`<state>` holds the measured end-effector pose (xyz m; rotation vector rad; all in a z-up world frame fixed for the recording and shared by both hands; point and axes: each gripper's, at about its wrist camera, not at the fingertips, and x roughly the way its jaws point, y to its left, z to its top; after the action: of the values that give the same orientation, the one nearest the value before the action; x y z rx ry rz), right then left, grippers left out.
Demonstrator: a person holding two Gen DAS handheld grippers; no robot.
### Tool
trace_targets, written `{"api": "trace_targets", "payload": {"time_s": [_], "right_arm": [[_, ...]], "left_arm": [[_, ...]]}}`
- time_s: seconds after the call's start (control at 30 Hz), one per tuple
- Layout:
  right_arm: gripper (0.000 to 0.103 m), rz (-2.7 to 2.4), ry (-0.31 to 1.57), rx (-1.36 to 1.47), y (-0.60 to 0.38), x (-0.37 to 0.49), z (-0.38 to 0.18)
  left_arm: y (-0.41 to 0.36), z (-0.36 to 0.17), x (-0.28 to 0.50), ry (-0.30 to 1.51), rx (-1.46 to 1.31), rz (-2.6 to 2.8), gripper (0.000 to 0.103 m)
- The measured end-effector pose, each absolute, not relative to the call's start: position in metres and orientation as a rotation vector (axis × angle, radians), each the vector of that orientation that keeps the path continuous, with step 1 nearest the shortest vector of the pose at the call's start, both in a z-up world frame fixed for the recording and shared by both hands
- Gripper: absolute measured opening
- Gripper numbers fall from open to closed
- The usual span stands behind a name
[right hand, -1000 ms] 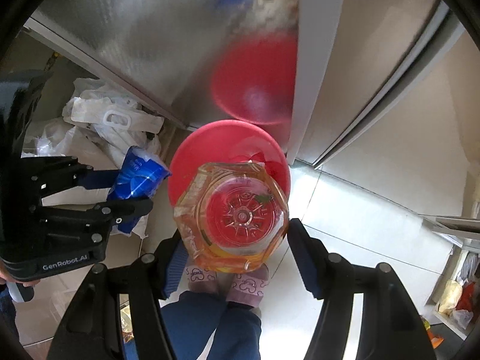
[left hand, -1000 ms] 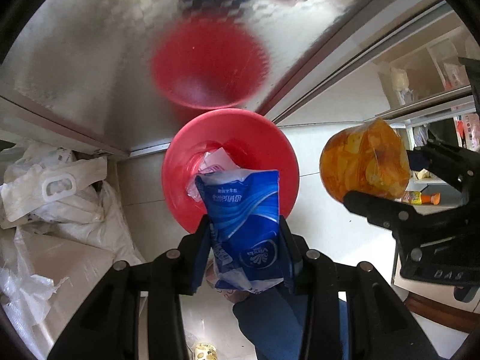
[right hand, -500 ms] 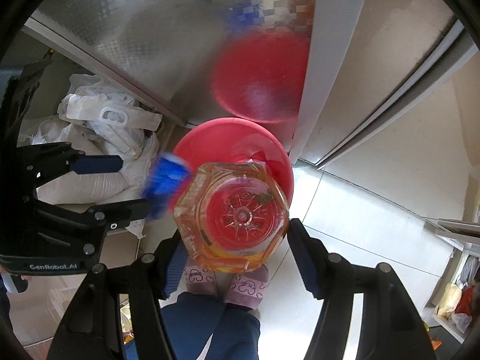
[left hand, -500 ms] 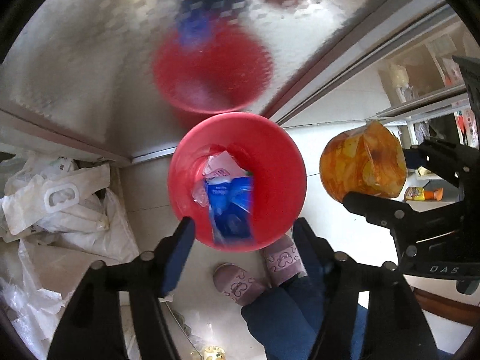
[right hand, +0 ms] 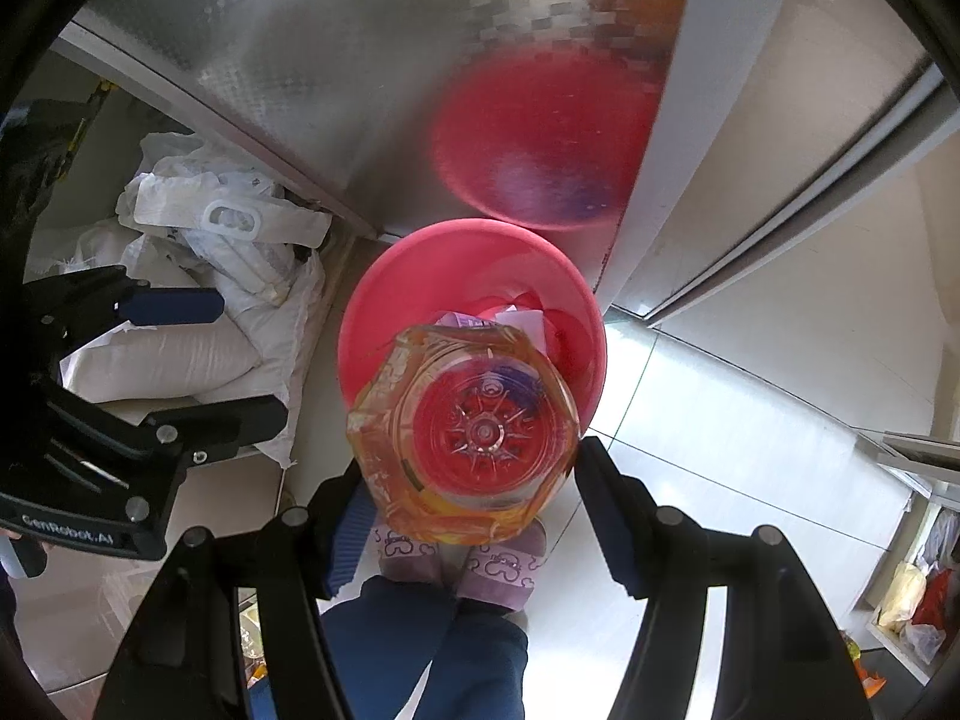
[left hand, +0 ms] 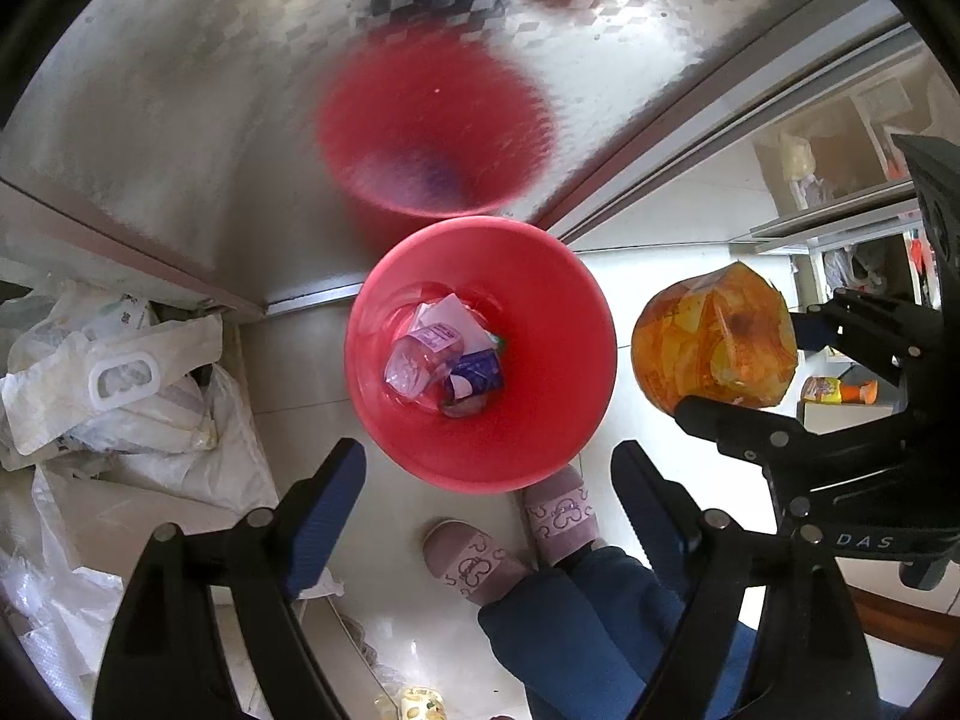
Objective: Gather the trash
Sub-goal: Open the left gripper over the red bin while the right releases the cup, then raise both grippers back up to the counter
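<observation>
A red bin (left hand: 480, 450) stands on the pale floor below both grippers; it also shows in the right wrist view (right hand: 384, 312). Inside lie a blue and white wrapper (left hand: 474, 375), a clear bottle (left hand: 420, 360) and white paper. My left gripper (left hand: 486, 480) hangs above the bin's near rim, its jaws opening with nothing between them. My right gripper (right hand: 468, 480) is shut on an orange transparent plastic bottle (right hand: 465, 432), seen end-on over the bin. That bottle (left hand: 714, 336) hangs right of the bin in the left wrist view.
A patterned metal door (left hand: 210, 90) rises behind the bin and mirrors it. White bags (left hand: 120, 384) are heaped to the left. A person's slippered feet (left hand: 510, 540) and blue trouser legs stand beside the bin. Shelves (left hand: 840, 180) lie at the far right.
My left gripper opened and let go of the blue and white wrapper, which fell into the red bin. The right gripper kept still with the orange bottle.
</observation>
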<state>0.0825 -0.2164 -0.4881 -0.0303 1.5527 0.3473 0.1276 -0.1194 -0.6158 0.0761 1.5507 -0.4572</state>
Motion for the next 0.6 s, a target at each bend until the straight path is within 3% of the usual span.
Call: {"api": "trace_targets", "payload": {"time_s": [0.17, 0.43, 0.6], "right_arm": [[0.063, 0.336, 1.572, -0.04, -0.213, 0.084, -0.49], [0.084, 0.335, 1.579, -0.026, -0.212, 0.082, -0.482], [0.087, 0.337, 1.575, -0.03, -0.211, 0.079, -0.473]], "left_arm": [[-0.116, -0.614, 0.125, 1.548, 0.088, -0.442, 0.082], [-0.109, -0.598, 0.126, 1.525, 0.115, -0.428, 0.082], [-0.106, -0.587, 0.126, 1.519, 0.12, -0.423, 0.082]]}}
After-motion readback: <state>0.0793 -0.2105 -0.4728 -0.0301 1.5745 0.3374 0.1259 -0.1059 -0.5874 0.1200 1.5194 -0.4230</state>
